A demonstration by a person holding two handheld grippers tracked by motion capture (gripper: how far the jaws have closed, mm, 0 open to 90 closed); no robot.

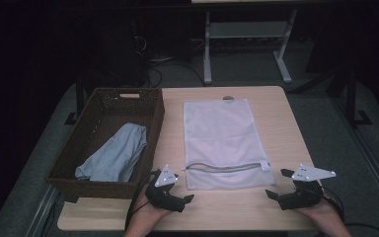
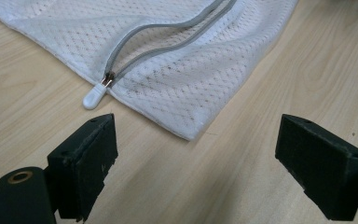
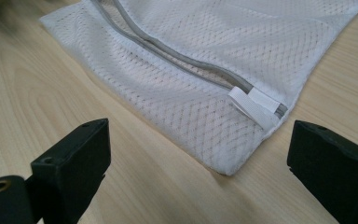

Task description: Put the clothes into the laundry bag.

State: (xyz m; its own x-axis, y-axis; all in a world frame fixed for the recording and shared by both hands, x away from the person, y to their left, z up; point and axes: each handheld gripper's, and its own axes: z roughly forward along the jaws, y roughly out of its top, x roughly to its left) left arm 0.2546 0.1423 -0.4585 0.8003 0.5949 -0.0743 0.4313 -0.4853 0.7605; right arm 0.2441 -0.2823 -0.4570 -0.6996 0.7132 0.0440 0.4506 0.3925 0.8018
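I have the left tool (image 1: 185,193) and right tool (image 1: 282,183) released, flanking the mesh bag's (image 1: 220,140) near edge on the counter (image 1: 276,123); my left tool view shows its zipper pull (image 2: 94,95); the high view adds a basket (image 1: 153,140) holding grey cloth (image 1: 113,155).

Right gripper (image 3: 200,177): jaws stand wide apart over the wooden table (image 3: 37,93), nothing between them. White mesh bag (image 3: 205,60) lies flat on the table just beyond the jaws; its near corner sits between them, not touching either. Grey zipper (image 3: 177,53) runs across the bag, partly parted. White fabric tab (image 3: 251,106) sits at the zipper's end, near the bag's right edge.
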